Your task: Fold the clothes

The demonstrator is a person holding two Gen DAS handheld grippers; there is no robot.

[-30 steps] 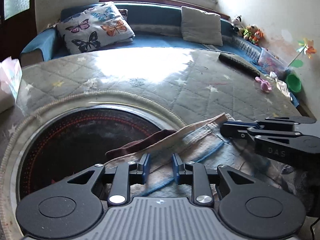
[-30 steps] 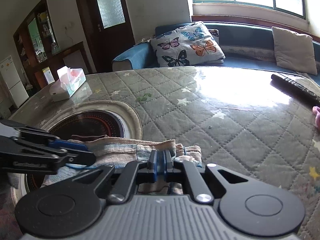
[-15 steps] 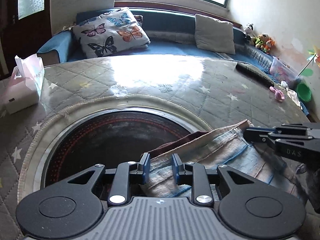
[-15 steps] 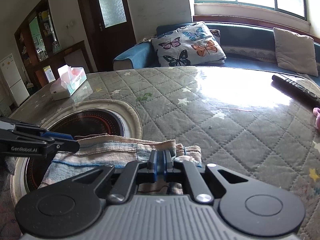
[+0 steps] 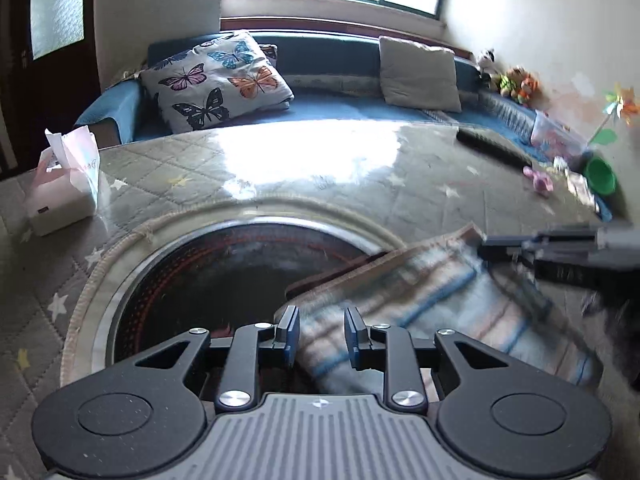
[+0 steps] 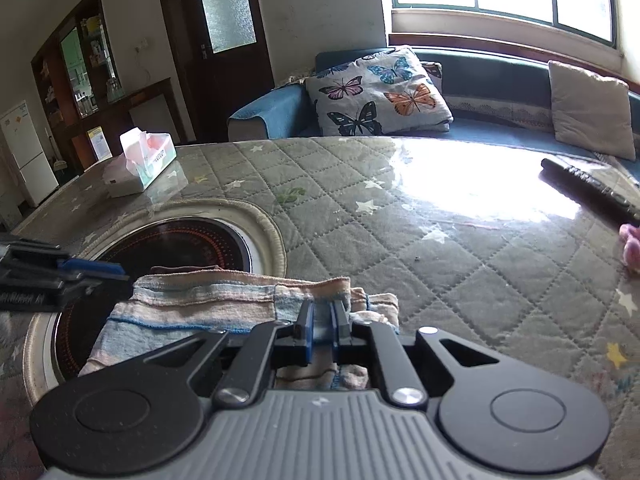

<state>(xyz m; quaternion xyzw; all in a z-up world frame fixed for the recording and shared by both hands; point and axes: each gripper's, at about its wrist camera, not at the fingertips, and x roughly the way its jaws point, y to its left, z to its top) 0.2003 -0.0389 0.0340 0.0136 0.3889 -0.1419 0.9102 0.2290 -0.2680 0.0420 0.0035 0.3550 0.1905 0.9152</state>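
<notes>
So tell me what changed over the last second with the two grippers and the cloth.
The right gripper was clamped shut on the striped cloth; now its jaws are opening, cloth still between them. The left gripper shifted left along the cloth toward the round black hotplate, jaws as wide as before. The cloth, tissue box and remote control stayed put.

The quilted grey-green star-patterned table [image 6: 460,264] lies bare across its wide middle and its sunlit far part, giving open passage there. At the near left, the round dark hotplate recess with a pale corded rim [image 6: 272,240] is partly covered by the striped pink-and-blue folded cloth [image 6: 192,308], which occupies the near edge. The white tissue box with pink tissue [image 6: 140,164] stands at the far left, well apart from the cloth. The long black remote control [image 6: 588,188] and a small pink toy [image 6: 630,240] lie along the right edge.
</notes>
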